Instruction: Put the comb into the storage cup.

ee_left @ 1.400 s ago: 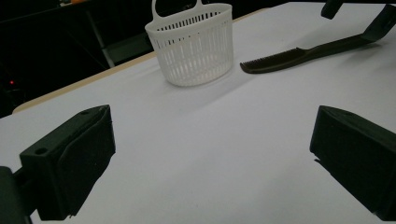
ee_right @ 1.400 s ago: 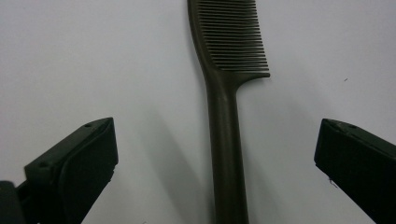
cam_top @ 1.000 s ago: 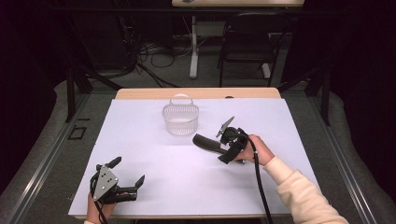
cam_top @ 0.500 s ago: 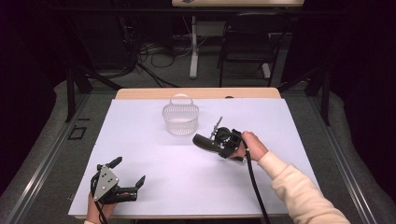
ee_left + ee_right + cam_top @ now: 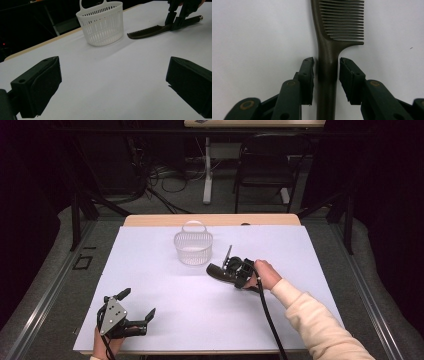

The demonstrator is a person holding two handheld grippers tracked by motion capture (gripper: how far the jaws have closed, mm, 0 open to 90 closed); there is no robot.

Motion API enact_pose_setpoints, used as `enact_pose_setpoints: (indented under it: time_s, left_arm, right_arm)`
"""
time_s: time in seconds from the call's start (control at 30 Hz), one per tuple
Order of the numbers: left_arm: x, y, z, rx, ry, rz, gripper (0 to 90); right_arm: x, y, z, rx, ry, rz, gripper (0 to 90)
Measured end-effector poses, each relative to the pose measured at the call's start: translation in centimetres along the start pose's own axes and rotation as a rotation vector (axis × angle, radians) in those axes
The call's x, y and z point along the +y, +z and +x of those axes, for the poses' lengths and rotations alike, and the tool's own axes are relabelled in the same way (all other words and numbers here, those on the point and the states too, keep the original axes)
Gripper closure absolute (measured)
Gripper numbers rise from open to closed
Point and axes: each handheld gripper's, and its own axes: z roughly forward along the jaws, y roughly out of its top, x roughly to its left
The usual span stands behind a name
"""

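Right gripper closing astride the comb handle, pads not quite touching — an off-centre pinch could twist it free.

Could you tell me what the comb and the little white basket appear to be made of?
The comb looks like moulded plastic, dark brown with a soft sheen: thin even teeth and handle in one piece. The basket looks like white plastic, matte and slightly translucent, with slotted walls and a moulded loop handle.
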Motion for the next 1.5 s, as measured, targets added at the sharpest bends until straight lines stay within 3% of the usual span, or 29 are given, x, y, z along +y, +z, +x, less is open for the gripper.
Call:
enact_pose_setpoints:
  time_s: [0.23, 0.37, 0.8, 0.97, 1.1, 1.13, 1.3, 1.5]
  left_arm:
    - [0.0, 0.0, 0.0, -0.002, 0.000, 0.001, 0.3]
    - [0.0, -0.1, 0.0, -0.003, 0.001, 0.002, 0.3]
    - [0.0, -0.1, 0.0, -0.001, 0.001, 0.001, 0.3]
    - [0.0, -0.1, 0.0, 0.000, 0.001, 0.002, 0.3]
    - [0.0, -0.1, 0.0, -0.001, 0.001, 0.001, 0.3]
    - [0.0, -0.1, 0.0, -0.001, 0.002, 0.001, 0.3]
    - [0.0, -0.1, -0.1, 0.002, 0.001, 0.003, 0.3]
    - [0.0, 0.0, -0.1, 0.002, 0.002, 0.003, 0.3]
  right_arm:
    - [0.3, 0.2, -0.2, 0.010, 0.018, -0.001, 71.1]
    - [0.3, 0.1, -0.3, 0.017, 0.033, 0.013, 71.9]
    - [-0.8, -0.7, -0.7, 0.027, 0.076, -0.056, 72.2]
    - [-1.3, -1.0, -0.8, 0.037, 0.091, -0.047, 72.2]
    - [-1.7, -0.9, -0.8, 0.047, 0.112, -0.087, 72.2]
    - [-1.9, -0.9, -0.8, 0.047, 0.099, -0.094, 72.2]
    - [-2.4, -1.3, -0.7, 0.047, 0.107, -0.101, 72.2]
    - [-3.2, -1.9, -0.9, 0.047, 0.130, -0.160, 72.2]
